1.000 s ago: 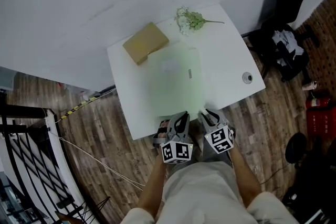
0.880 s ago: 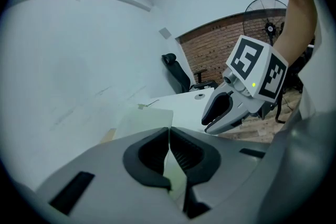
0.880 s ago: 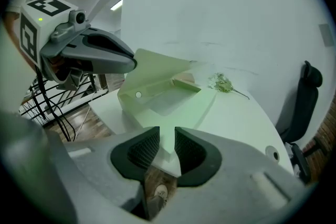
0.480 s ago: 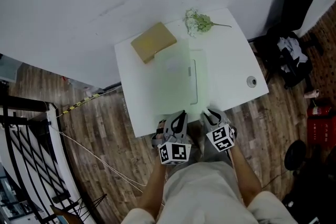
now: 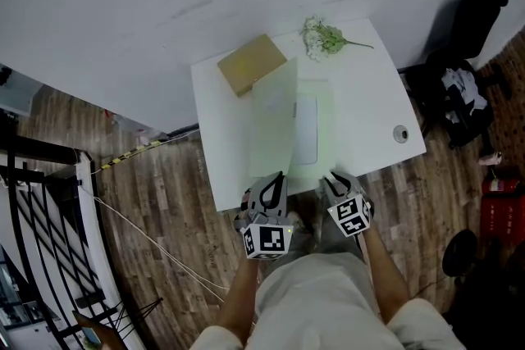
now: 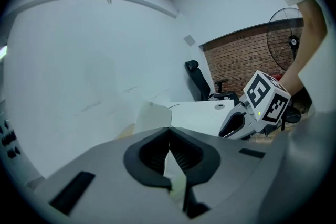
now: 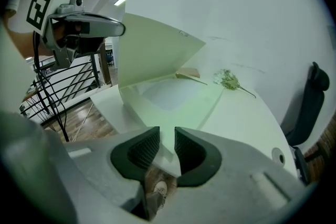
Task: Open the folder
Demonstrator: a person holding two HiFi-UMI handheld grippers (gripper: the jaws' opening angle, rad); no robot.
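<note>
A pale green folder [image 5: 318, 145] lies on the white table [image 5: 220, 127], with a white sheet [image 5: 305, 129] showing inside. Its cover [image 5: 275, 120] stands raised, nearly on edge. My left gripper [image 5: 276, 181] is shut on the cover's near edge; the thin sheet [image 6: 176, 171] runs between its pads and rises ahead [image 6: 152, 118]. My right gripper [image 5: 333, 179] sits at the table's near edge by the folder's lower leaf [image 7: 181, 97]. Its jaws [image 7: 167, 142] stand a narrow gap apart and pinch nothing. The right gripper view shows the left gripper [image 7: 116, 29] at the lifted cover [image 7: 152, 52].
A flat brown cardboard box [image 5: 252, 63] lies at the table's far left, beside the folder. A sprig of small flowers [image 5: 326, 37] is at the far right corner. A small round disc [image 5: 400, 134] sits near the right edge. A black chair [image 5: 472, 20] stands to the right, and railings [image 5: 41, 201] to the left.
The folder's cover went from lying flat to standing nearly upright, swung up and to the left by my left gripper. The right gripper stayed at the table's near edge.
</note>
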